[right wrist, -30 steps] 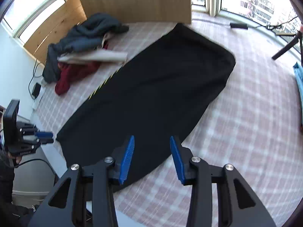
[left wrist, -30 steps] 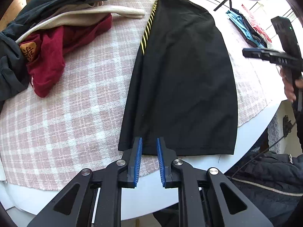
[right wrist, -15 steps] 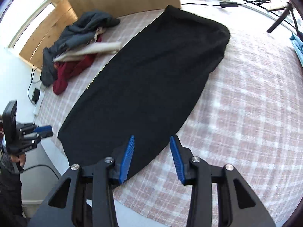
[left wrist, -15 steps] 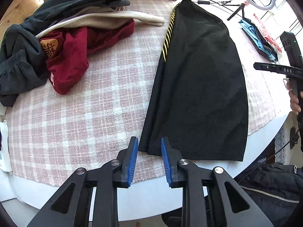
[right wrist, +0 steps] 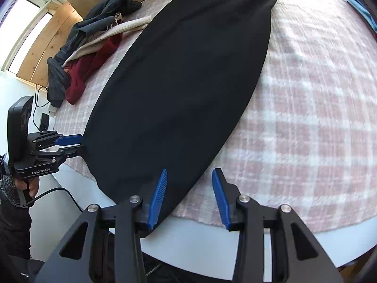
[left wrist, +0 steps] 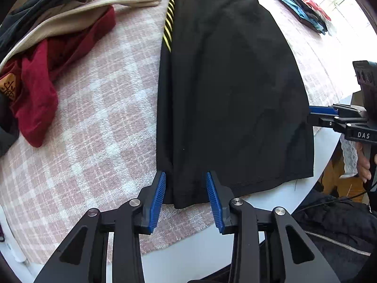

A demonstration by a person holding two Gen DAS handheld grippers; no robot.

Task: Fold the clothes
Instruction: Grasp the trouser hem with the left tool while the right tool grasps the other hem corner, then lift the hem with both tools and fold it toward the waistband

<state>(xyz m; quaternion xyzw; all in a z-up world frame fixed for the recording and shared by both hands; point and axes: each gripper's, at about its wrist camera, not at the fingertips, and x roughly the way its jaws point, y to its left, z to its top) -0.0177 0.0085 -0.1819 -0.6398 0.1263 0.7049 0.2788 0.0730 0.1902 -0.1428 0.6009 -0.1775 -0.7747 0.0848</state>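
Now both grippers sit lower and closer to the near hem than a second ago. Left gripper (left wrist: 186, 200): jaws opening, pads apart, straddling the hem corner of the black garment (left wrist: 231, 89) at 6 o'clock in its view; the cloth lies between them, not yet pinched (yellow striping (left wrist: 170, 21) runs up at 12 o'clock). The garment is flat on the pink checked cloth (left wrist: 101, 118), with the unfolded pile (left wrist: 42, 54) at 10 o'clock. Right gripper (right wrist: 189, 197): jaws apart, unchanged in width, over the opposite hem corner at 6 o'clock, nothing gripped. Likely meaning: both corners lined up for a lengthwise fold.
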